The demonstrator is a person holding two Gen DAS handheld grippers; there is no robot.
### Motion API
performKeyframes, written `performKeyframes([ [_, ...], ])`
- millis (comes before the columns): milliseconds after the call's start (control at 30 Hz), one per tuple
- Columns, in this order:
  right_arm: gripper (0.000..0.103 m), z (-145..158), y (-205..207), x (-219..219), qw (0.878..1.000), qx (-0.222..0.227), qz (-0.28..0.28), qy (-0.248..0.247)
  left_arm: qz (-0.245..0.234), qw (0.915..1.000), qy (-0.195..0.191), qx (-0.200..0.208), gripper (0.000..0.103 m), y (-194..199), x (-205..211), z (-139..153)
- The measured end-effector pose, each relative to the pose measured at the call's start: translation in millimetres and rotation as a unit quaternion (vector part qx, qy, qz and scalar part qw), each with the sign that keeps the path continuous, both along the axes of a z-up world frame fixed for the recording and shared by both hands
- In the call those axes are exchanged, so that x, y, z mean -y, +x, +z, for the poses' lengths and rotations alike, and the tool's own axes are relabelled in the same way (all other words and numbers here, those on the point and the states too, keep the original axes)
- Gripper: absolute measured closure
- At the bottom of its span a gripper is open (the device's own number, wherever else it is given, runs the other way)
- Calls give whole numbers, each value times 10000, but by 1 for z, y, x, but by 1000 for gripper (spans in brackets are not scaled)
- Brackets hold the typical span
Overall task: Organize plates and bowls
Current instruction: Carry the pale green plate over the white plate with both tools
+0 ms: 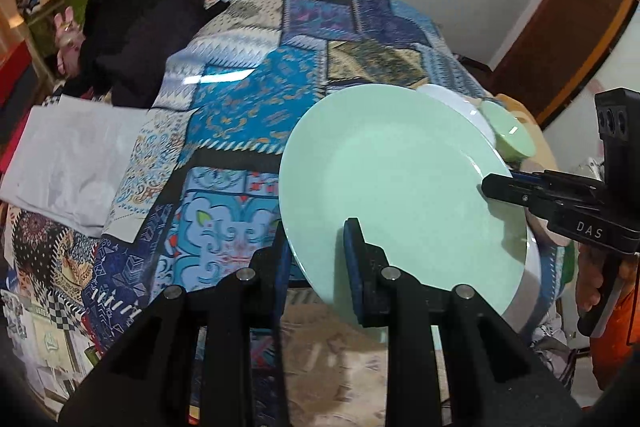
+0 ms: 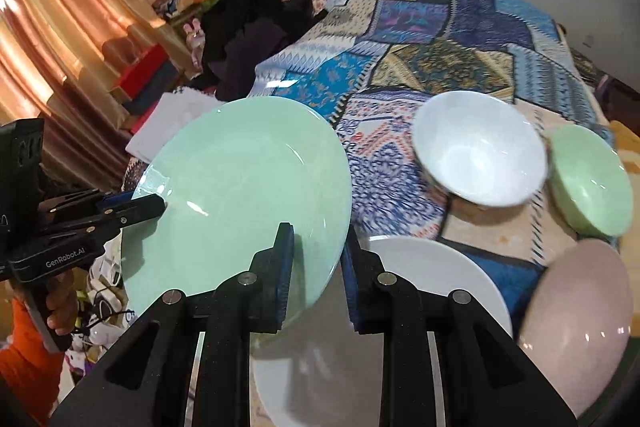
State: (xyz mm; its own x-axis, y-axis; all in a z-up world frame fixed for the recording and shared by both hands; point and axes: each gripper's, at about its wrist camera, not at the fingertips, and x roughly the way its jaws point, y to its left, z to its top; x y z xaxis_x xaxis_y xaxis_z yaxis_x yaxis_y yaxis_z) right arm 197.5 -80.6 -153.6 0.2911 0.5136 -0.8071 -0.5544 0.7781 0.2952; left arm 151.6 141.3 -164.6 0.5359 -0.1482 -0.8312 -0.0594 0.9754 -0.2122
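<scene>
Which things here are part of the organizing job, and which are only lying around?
Job: green plate, held by left gripper and right gripper; white plate; white bowl; green bowl; pink plate.

Lying about: black clothes; white cloth.

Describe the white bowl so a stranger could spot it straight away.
Start at the patchwork cloth over the table, then look to its right side past the big green plate held by both grippers. The white bowl sits there beside a smaller green bowl; it is the only deep white dish, while the white plate nearby is flat.
</scene>
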Motion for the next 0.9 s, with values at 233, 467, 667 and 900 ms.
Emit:
performKeyframes([
  [233, 82, 12, -19, 35, 9995, 116, -260, 113, -254, 9996, 40, 131, 78, -10, 33, 16],
  [467, 82, 10, -38, 63, 9988, 130, -454, 138, -445, 9990, 18, 104, 78, -18, 63, 18],
  [667, 82, -2, -48, 82, 9981, -1, -590, 151, -558, 9984, -27, -62, 78, -21, 82, 7],
  [900, 82, -23, -52, 96, 9966, -280, -757, 170, -653, 9973, -65, -338, 78, -18, 96, -15],
])
